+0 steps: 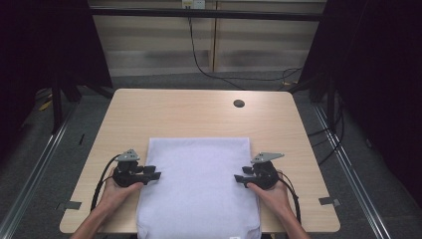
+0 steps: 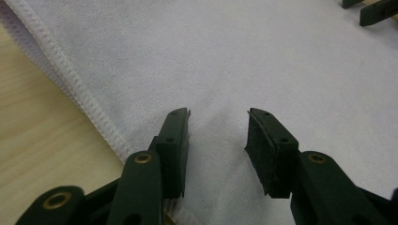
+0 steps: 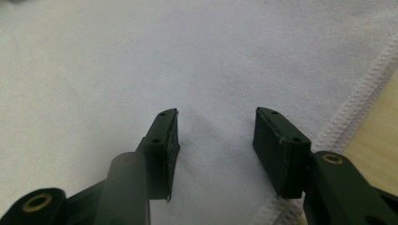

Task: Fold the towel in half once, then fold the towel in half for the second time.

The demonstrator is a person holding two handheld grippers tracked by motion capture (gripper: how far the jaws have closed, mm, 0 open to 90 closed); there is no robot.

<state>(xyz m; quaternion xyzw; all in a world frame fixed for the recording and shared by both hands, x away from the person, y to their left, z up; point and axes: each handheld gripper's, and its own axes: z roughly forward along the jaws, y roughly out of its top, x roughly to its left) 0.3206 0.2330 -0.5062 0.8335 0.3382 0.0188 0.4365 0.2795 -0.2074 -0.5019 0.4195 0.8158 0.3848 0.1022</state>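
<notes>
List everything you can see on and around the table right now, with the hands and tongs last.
cloth: one, pale lilac-white with stitched hems, flat on the near middle of the table, near edge hanging over the front
table: one, light wood
cable hole: one, dark, far right of the tabletop
tape pieces: two, grey, near left and near right table corners
wall cable: one, black, hanging behind the table
left tongs: one, black, jaws apart at the cloth's left edge
right tongs: one, black, jaws apart at the cloth's right edge
hands: two, each holding one pair of tongs
</notes>
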